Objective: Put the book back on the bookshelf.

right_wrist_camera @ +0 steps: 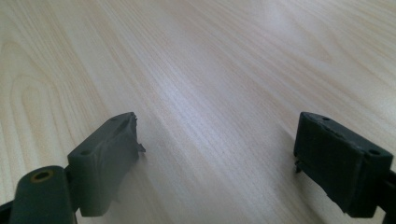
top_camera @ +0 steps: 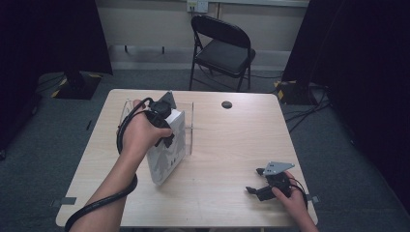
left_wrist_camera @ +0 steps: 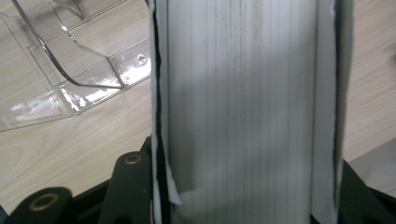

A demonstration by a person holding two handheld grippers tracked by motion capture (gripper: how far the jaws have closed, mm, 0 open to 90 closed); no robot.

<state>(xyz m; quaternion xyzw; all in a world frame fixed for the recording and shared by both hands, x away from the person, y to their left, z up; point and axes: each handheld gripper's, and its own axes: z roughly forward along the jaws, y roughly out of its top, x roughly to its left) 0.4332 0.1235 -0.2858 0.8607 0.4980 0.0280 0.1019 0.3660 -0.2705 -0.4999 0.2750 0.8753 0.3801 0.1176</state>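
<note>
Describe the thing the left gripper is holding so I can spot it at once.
On the left half of the wooden table, beside a clear plastic stand, the left gripper is clamped on a thick white book. It stands on edge, the only white thing on the table.

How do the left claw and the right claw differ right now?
The left claw is shut on the white book, gripping its page edge; the right claw stands open with nothing between its jaws. The left one is up at the standing book beside the clear stand; the right sits low on the table. Both are hand-held.
</note>
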